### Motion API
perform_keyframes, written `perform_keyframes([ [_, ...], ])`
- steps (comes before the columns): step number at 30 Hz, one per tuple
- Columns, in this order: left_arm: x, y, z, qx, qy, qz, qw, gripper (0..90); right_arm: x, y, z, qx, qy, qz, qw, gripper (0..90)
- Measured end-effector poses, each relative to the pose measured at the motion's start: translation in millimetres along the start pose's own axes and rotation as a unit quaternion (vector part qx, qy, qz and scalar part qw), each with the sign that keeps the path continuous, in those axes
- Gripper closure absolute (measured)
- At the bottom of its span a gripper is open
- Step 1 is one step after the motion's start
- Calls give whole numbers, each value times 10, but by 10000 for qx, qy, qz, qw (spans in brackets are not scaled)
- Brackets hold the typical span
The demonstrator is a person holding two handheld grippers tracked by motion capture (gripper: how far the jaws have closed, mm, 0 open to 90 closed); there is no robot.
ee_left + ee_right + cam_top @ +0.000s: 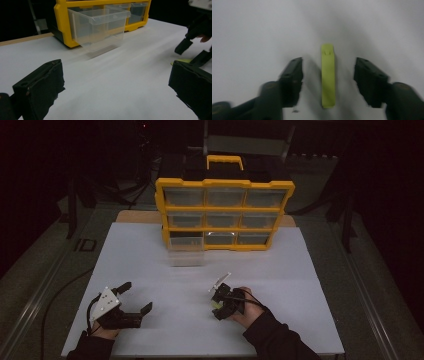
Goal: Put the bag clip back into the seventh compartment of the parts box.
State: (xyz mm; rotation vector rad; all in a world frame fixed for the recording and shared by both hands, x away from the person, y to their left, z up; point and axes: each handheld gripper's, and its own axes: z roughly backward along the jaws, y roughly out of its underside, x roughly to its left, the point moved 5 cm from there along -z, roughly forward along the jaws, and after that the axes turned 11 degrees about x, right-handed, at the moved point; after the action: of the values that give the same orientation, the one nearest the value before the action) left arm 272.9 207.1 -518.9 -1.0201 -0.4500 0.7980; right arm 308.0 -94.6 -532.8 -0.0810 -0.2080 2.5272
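Down at the table (150, 270), right gripper (328, 75) straddles a yellow-green strip (328, 77). Strip lies flat midway between the jaws, lengthwise along them, touching neither; jaws part-open, gaps on both sides. Left gripper (134, 299) rests well off to the strip's left, jaws spread wide, nothing between them. Ahead of both: yellow organizer (224, 212), one clear drawer (97, 28) pulled out.

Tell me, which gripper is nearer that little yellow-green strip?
Right. The right gripper straddles the strip without touching it; the left gripper sits well off to its side.
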Motion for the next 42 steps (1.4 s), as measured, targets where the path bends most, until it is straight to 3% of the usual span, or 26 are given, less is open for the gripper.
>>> perform_keyframes([
  [4, 2, 0, 3, -12, 0, 7, 10000, 1, -11, -6, -39, 79, 124, -40, 9999, 508],
  [5, 3, 0, 4, -15, -3, 10, 10000, 1, -4, -10, -48, 73, 99, -45, 9999, 571],
  [8, 8, 3, 3, -12, -4, 12, 10000, 1, 2, -14, -50, 104, 83, -63, 9999, 644],
  [16, 11, 5, 4, -4, -16, -4, 10000, 1, 36, -39, -68, 192, 45, -47, 9998, 771],
  [27, 5, 2, 12, -17, -19, -18, 10000, 1, 52, -83, -68, 453, 115, 16, 9989, 788],
  [35, 3, 3, 9, -15, -16, -26, 10000, 1, 9, -92, 51, 347, -116, -23, 9993, 788],
  [42, 7, 4, 11, -15, -20, -27, 10000, 1, -22, -122, 204, 175, 70, 74, 9998, 788],
])
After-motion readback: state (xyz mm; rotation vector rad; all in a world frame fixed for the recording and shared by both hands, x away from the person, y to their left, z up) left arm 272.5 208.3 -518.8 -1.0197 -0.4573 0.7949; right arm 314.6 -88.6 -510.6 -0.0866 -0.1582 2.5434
